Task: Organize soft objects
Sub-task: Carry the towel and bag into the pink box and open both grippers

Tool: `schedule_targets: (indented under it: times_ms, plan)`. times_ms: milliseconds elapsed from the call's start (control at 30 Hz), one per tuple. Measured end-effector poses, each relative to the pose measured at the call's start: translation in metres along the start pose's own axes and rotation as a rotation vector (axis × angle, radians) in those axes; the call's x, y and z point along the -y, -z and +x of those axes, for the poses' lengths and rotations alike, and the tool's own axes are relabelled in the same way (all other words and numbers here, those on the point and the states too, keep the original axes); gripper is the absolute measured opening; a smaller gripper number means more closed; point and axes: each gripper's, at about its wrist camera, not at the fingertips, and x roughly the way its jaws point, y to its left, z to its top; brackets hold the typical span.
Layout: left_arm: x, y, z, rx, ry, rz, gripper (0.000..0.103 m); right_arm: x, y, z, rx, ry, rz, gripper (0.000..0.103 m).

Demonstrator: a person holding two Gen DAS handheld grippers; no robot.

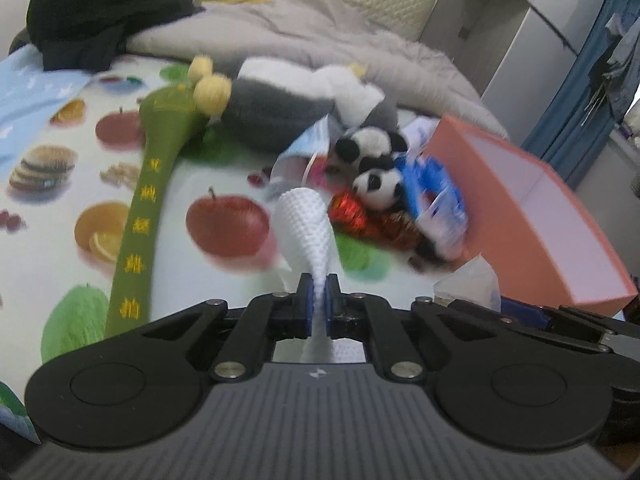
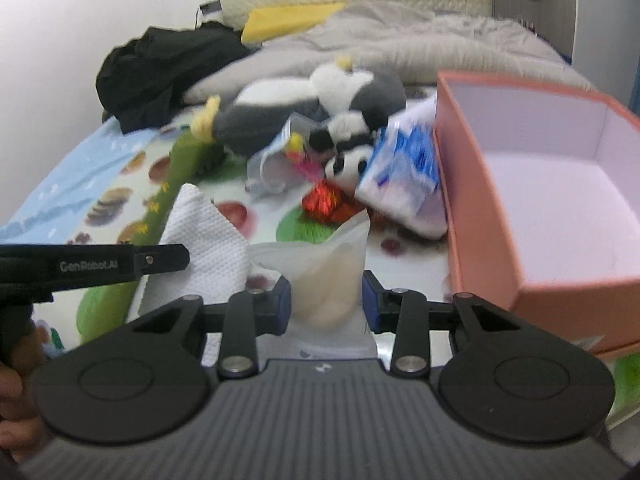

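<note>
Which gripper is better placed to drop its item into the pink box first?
Right. The right gripper, shut on a clear packet, has the open pink box directly beside it. The left gripper, pinching a white towel, is farther away.

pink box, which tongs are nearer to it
Right. The right tongs, shut on a translucent pouch, sit just beside the pink box. The left tongs, pinching a white towel, are farther off on the other side.

White dimpled tissue (image 1: 306, 220), salmon-pink box (image 2: 480, 184), fruit-print sheet (image 1: 168, 200), black-and-white panda (image 1: 378, 186)
</note>
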Motion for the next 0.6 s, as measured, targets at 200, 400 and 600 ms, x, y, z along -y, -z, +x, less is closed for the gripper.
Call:
schedule_targets:
  times_ms: [200,400,600]
  plan:
    - [0.022,-0.029,-0.023,0.036,0.045,0.013,0.007,0.009,-0.028,-0.027,0.067,-0.005,0.017,0.039]
    - [0.054,-0.063,-0.038,0.064,0.111,0.035,0.007,0.017,-0.058,-0.052,0.145,0.018,0.008,0.039]
    - [0.096,-0.099,-0.051,0.109,0.182,0.080,0.007,0.032,-0.093,-0.077,0.229,0.061,-0.003,0.039]
